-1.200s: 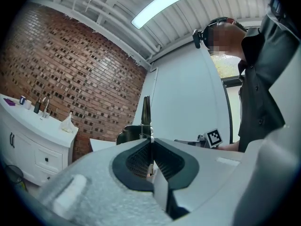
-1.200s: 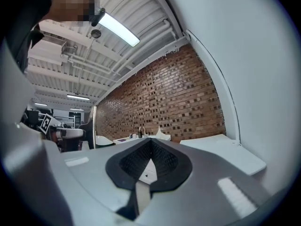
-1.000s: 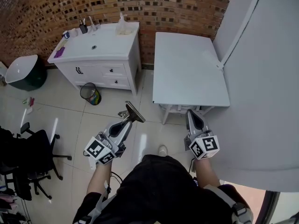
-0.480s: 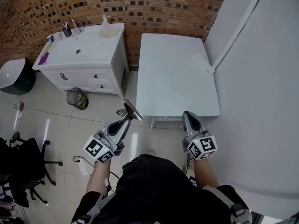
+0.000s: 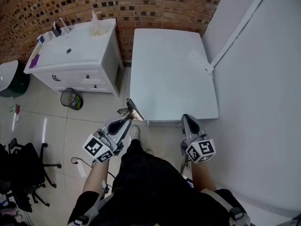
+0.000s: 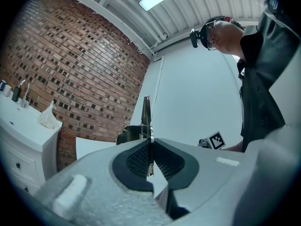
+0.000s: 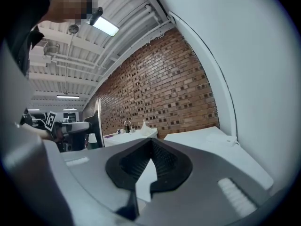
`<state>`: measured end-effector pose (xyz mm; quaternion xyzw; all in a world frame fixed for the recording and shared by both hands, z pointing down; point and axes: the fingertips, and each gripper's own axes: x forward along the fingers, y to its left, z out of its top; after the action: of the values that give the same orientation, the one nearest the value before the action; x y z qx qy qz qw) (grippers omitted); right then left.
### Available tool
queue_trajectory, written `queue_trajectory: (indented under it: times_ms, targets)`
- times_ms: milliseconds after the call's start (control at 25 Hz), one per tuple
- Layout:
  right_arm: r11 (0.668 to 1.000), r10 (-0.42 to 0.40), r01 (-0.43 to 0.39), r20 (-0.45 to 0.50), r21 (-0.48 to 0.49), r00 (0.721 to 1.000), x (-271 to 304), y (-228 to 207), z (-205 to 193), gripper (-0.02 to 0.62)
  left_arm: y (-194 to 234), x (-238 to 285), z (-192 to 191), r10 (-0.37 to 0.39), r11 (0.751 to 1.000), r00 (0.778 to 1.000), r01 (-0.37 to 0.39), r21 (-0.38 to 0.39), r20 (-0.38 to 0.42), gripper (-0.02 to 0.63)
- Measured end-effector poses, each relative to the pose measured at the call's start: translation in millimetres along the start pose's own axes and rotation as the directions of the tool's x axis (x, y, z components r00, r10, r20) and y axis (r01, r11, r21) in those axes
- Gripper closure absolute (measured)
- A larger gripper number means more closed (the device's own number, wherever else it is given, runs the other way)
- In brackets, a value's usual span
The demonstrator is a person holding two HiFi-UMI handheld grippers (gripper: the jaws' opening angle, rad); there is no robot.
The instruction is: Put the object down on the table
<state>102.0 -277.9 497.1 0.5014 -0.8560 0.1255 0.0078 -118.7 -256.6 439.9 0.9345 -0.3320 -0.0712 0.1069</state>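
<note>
While my left tool (image 5: 128,122) is pressed shut on a flat metal object (image 5: 134,110), that thing hangs in the air at the near left corner of the white surface (image 5: 169,79), not resting on it. Round about, a white vanity (image 5: 75,62) with a basin stands against the brick wall (image 5: 155,6), just left of the surface. A small waste bin (image 5: 71,99) sits on the floor in front of the vanity, and an office chair (image 5: 26,166) is well off to my lower left. On the surface a socket strip (image 5: 201,62) lies near the far right edge, beside the white partition (image 5: 254,79).

From my head the object's long axis runs crosswise to the tool, slanting from upper left to lower right. In the left gripper view the object (image 6: 146,112) stands upright, edge-on to the camera (a thin sliver, so I cannot tell what kind of thing it is).

My right tool (image 5: 187,119) has its jaws closed together on nothing, close to the surface's near edge. My dark clothing hides the floor below both hands.
</note>
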Motion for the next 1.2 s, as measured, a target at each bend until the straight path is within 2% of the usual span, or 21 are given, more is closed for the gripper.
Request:
queue_trajectory:
  times_ms: [160,440,680,840,1200]
  targets:
    - [0.999,-0.041,0.041,-0.003,0.001,0.999,19,-15,1,0.589,24,17,0,-0.031,1.000,0.999,0.031,-0.002,-0.012,0.603]
    - [0.995,-0.101,0.101,0.001,0.007,0.995,68,-40,24,0.589,84,68,26,-0.102,0.995,0.995,0.102,-0.012,0.003,0.603]
    - [0.987,-0.159,0.159,0.000,0.001,0.987,103,-63,30,0.589,126,106,31,-0.161,0.987,0.987,0.162,0.010,-0.024,0.603]
    - [0.979,-0.202,0.202,-0.007,0.003,0.979,120,-78,31,0.589,148,122,24,-0.195,0.981,0.979,0.195,-0.007,-0.061,0.603]
    - [0.976,-0.212,0.213,0.049,-0.034,0.976,162,-80,54,0.589,191,142,28,-0.223,0.975,0.971,0.221,-0.027,-0.084,0.603]
